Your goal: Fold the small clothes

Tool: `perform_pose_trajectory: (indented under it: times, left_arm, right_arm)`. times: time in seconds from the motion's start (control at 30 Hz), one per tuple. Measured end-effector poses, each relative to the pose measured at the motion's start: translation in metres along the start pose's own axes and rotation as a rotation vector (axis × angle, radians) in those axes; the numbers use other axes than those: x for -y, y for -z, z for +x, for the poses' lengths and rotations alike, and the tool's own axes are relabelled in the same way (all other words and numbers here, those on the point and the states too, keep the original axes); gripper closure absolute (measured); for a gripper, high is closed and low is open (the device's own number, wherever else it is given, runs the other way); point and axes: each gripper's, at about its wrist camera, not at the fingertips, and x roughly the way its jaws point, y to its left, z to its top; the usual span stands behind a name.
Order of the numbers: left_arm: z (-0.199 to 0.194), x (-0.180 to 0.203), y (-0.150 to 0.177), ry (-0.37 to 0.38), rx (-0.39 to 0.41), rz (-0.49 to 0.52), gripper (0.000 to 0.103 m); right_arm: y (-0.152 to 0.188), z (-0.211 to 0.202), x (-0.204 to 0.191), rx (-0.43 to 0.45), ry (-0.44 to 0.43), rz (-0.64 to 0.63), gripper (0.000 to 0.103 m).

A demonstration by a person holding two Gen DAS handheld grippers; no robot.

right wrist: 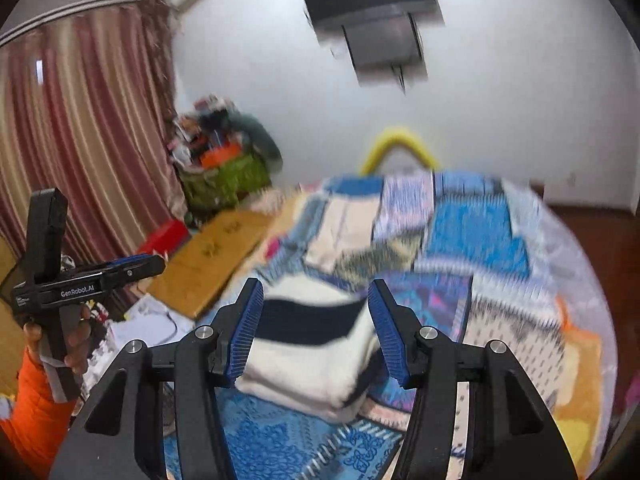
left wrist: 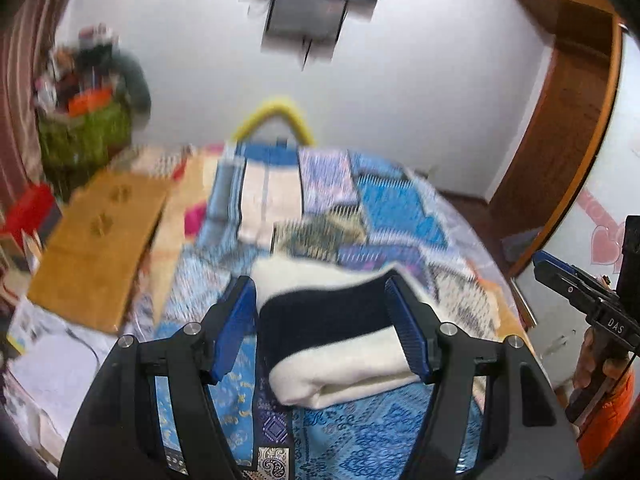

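A folded cream garment with a dark navy band [left wrist: 340, 340] lies on the blue patterned bedspread [left wrist: 360, 432]. My left gripper [left wrist: 324, 320] is open above it, its blue pads apart on either side, not touching. In the right wrist view the same folded garment [right wrist: 312, 352] lies below my open right gripper [right wrist: 316, 320]. The right gripper also shows at the right edge of the left wrist view [left wrist: 576, 284], and the left gripper at the left of the right wrist view [right wrist: 132, 266].
A second folded cream cloth [left wrist: 272, 204] lies farther up the bed. A brown cardboard sheet [left wrist: 100, 244] rests at the bed's left edge. A heap of bags [left wrist: 88, 112] stands by the striped curtain [right wrist: 80, 152]. A wooden door frame [left wrist: 568, 132] is at right.
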Motion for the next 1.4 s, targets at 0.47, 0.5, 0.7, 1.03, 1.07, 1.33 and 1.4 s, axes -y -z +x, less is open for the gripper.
perform_pose_trajectory:
  times: [0.47, 0.5, 0.7, 1.03, 1.07, 1.33, 1.4]
  left_arm:
    - [-0.114, 0.069, 0.033, -0.162, 0.406, 0.174, 0.036]
    - [-0.116, 0.070, 0.036, -0.162, 0.416, 0.174, 0.036]
    - [-0.118, 0.076, 0.046, -0.144, 0.415, 0.156, 0.021]
    - [-0.115, 0.070, 0.055, -0.150, 0.402, 0.106, 0.007]
    - [-0.115, 0.071, 0.057, -0.150, 0.399, 0.107, 0.007]
    - [-0.112, 0.073, 0.063, -0.154, 0.387, 0.118, 0.006]
    - [-0.111, 0.076, 0.063, -0.158, 0.387, 0.125, 0.006]
  right_arm:
    - [0.015, -0.068, -0.053, 0.232, 0.074, -0.082, 0.051]
    - [0.016, -0.070, -0.055, 0.241, 0.081, -0.083, 0.051]
    - [0.022, -0.078, -0.064, 0.287, 0.139, -0.103, 0.032]
    - [0.027, -0.088, -0.062, 0.334, 0.241, -0.075, 0.000]
    - [0.028, -0.089, -0.063, 0.335, 0.249, -0.084, 0.000]
    - [0.029, -0.086, -0.066, 0.309, 0.256, -0.101, 0.000]
    - [0.030, -0.086, -0.065, 0.304, 0.258, -0.100, 0.000]
